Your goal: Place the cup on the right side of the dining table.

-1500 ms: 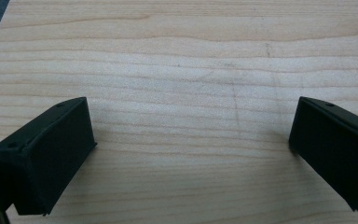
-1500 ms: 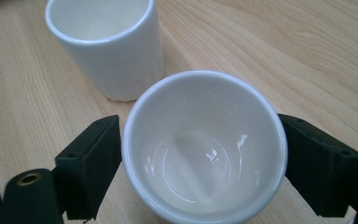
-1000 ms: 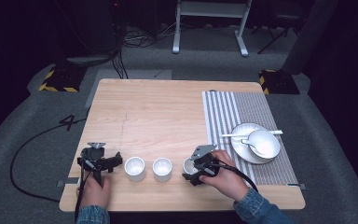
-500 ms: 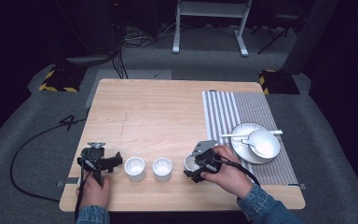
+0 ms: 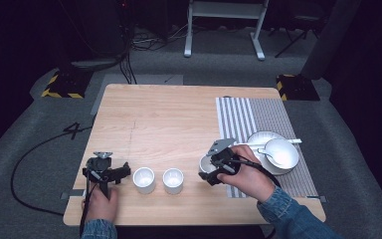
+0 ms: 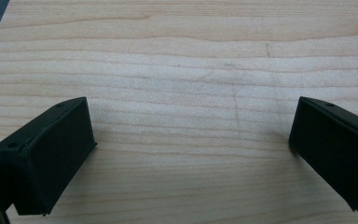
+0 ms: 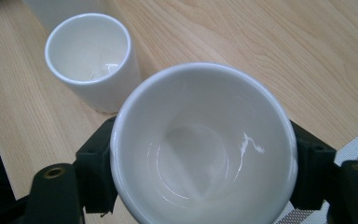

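Note:
My right gripper [image 5: 209, 167] is shut on a white cup [image 5: 205, 163] near the striped mat's left edge. In the right gripper view that cup [image 7: 200, 140] sits empty and upright between the two black jaws, which press its sides. Left of it stand two more white cups, one [image 5: 173, 180] nearer and one [image 5: 143, 179] farther; the nearer cup [image 7: 91, 60] also shows beyond the held one. My left gripper [image 5: 106, 170] rests at the front left of the table, open, with bare wood between its wide-set jaws [image 6: 191, 140].
A striped placemat [image 5: 248, 117] covers the right part of the wooden table [image 5: 169, 114]. On it a white plate [image 5: 256, 137] carries a white bowl [image 5: 281, 152] and a spoon [image 5: 259, 144]. Dark floor and cables surround the table.
The right gripper with its cup has shifted slightly away from the table's front edge. The left gripper and the two standing cups have stayed put.

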`<action>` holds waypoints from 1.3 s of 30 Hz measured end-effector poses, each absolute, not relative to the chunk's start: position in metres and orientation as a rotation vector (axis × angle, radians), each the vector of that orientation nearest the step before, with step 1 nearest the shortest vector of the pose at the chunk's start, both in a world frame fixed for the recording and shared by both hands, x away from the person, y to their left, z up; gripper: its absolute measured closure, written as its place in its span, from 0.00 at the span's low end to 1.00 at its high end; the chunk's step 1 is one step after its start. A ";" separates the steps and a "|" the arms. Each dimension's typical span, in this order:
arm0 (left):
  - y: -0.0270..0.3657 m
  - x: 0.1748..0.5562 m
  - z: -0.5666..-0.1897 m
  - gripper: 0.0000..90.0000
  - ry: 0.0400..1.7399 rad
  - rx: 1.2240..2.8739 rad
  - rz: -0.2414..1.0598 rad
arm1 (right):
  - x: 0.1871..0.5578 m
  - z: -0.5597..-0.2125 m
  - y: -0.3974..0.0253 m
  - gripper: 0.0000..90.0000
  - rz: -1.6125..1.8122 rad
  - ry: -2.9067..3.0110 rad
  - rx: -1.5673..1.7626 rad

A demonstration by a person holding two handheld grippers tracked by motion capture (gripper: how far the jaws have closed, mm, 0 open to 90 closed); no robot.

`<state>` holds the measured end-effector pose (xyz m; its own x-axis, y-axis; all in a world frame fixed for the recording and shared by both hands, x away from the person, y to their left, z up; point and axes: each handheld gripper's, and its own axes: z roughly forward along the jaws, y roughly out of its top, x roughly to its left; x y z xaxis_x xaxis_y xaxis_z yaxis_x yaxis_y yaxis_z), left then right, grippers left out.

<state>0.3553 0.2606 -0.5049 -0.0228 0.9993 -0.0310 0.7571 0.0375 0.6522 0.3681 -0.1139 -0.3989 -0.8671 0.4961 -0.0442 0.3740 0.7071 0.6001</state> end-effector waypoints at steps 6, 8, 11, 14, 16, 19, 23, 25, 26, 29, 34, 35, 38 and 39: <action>0.261 0.355 -0.505 0.00 1.832 1.771 0.649 | 0.375 -0.390 -0.116 0.30 0.888 2.700 0.763; 0.261 0.355 -0.505 0.00 1.831 1.772 0.649 | 0.377 -0.388 -0.117 0.30 0.896 2.691 0.786; 0.261 0.355 -0.505 0.00 1.832 1.771 0.649 | 0.381 -0.382 -0.119 0.30 0.893 2.676 0.808; 0.261 0.355 -0.505 0.00 1.831 1.772 0.649 | 0.384 -0.376 -0.121 0.30 0.894 2.663 0.818; 0.261 0.355 -0.505 0.00 1.832 1.771 0.649 | 0.387 -0.371 -0.123 0.30 0.890 2.654 0.822; 0.260 0.355 -0.505 0.00 1.833 1.770 0.650 | 0.392 -0.364 -0.124 0.30 0.881 2.641 0.825; 0.260 0.355 -0.505 0.00 1.832 1.769 0.650 | 0.400 -0.356 -0.127 0.30 0.888 2.629 0.836; 0.260 0.355 -0.505 0.00 1.832 1.769 0.650 | 0.404 -0.352 -0.129 0.30 0.883 2.621 0.842; 0.260 0.355 -0.505 0.00 1.832 1.770 0.650 | 0.407 -0.350 -0.131 0.30 0.878 2.614 0.846; 0.260 0.355 -0.505 0.00 1.832 1.770 0.650 | 0.415 -0.346 -0.135 0.30 0.878 2.602 0.863; 0.261 0.355 -0.505 0.00 1.832 1.771 0.649 | 0.427 -0.339 -0.141 0.30 0.879 2.571 0.900; 0.261 0.355 -0.505 0.00 1.828 1.772 0.648 | 0.429 -0.338 -0.143 0.30 0.877 2.564 0.906; 0.262 0.358 -0.505 0.00 1.825 1.777 0.648 | 0.437 -0.335 -0.146 0.30 0.865 2.545 0.928; 0.262 0.359 -0.505 0.00 1.828 1.771 0.650 | 0.440 -0.335 -0.147 0.30 0.864 2.540 0.935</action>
